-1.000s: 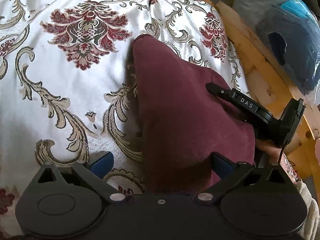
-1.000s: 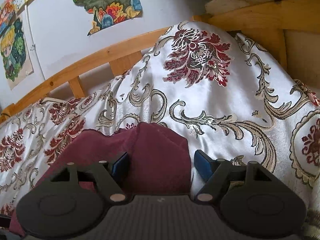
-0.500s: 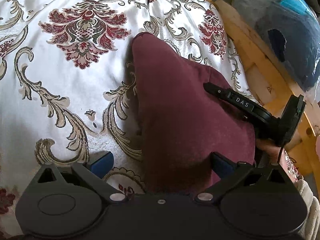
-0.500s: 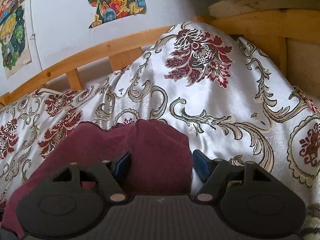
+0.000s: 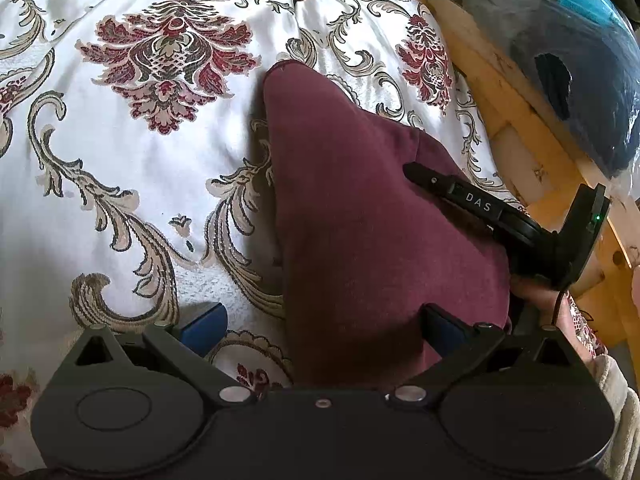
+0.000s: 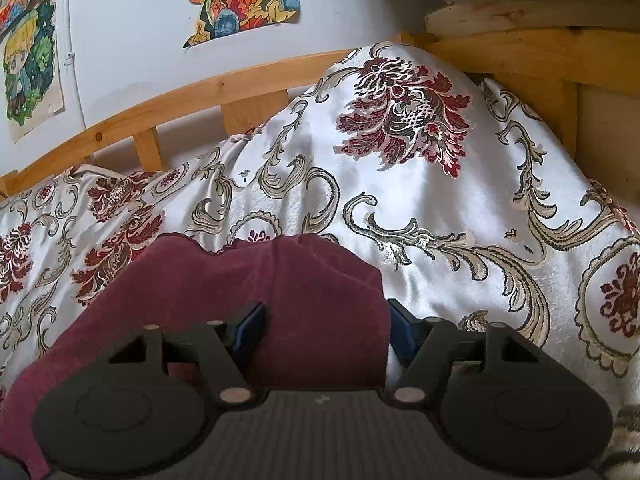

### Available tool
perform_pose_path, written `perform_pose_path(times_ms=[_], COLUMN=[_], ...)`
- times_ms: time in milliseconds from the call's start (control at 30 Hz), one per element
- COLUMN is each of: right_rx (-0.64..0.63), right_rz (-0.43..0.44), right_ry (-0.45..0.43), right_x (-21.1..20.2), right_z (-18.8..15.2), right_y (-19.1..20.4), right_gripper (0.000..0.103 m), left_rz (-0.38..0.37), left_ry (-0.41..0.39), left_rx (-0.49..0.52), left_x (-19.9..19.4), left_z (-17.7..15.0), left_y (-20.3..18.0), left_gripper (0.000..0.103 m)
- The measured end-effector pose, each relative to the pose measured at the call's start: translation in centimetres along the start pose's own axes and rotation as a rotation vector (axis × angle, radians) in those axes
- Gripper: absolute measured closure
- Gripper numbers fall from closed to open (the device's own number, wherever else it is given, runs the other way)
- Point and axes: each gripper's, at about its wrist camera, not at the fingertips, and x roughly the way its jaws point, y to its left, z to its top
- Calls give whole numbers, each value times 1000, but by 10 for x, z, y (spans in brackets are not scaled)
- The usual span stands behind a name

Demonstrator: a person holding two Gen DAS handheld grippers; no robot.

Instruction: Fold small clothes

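A maroon garment [image 5: 360, 216] lies on the white floral bedspread [image 5: 132, 176]. My left gripper [image 5: 320, 324] is open, its blue pads wide apart, with the garment's near end between them. My right gripper [image 6: 324, 332] also has its jaws apart around a fold of the same maroon garment [image 6: 312, 296]; the pads stand close to the cloth on both sides. The right gripper's black body [image 5: 520, 224] shows in the left wrist view at the garment's right edge, held by a hand.
A wooden bed frame [image 5: 520, 112] runs along the right; a blue bundle in clear plastic [image 5: 580, 60] lies beyond it. In the right wrist view a wooden rail [image 6: 200, 96] and a wall with drawings [image 6: 240, 0] stand behind the raised bedspread [image 6: 400, 140].
The right gripper's jaws have narrowed around the maroon fold and its view has tilted up slightly. The left gripper and the garment have barely moved.
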Motion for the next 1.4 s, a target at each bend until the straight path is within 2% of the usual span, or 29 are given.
perform_pose_path(times_ms=[700, 800, 933, 1000, 1067, 1100, 1167, 1200, 1333, 1400], right_rx=[-39, -54, -68, -74, -86, -92, -104, -109, -99, -108], right_rz=[-28, -42, -42, -37, -29, -22, -19, -18, -7, 0], right_ry=[-2, -8, -15, -16, -18, -19, -25, -30, -57, -87], right_x=[1, 1, -3, -4, -5, -6, -9, -10, -19, -27], right_z=[-2, -3, -3, -3, -3, -3, -3, -3, -2, 0], right_y=[6, 9, 12, 14, 16, 18, 21, 23, 28, 34], right_gripper=[32, 35, 46, 52, 66, 69, 77, 78, 84, 85], left_rz=[2, 1, -5, -21, -40, -52, -80, -99, -60, -53], left_ry=[4, 11, 21, 27, 32, 37, 51, 59, 48, 39], left_rx=[4, 4, 6, 3, -5, -10, -22, -29, 8, 23], left_x=[1, 2, 3, 4, 5, 5, 7, 8, 5, 1], left_z=[0, 1, 3, 3, 4, 5, 6, 6, 6, 6], left_y=[0, 0, -1, 0, 2, 2, 3, 4, -2, -4], left_gripper=[1, 1, 2, 6, 12, 14, 31, 35, 50, 54])
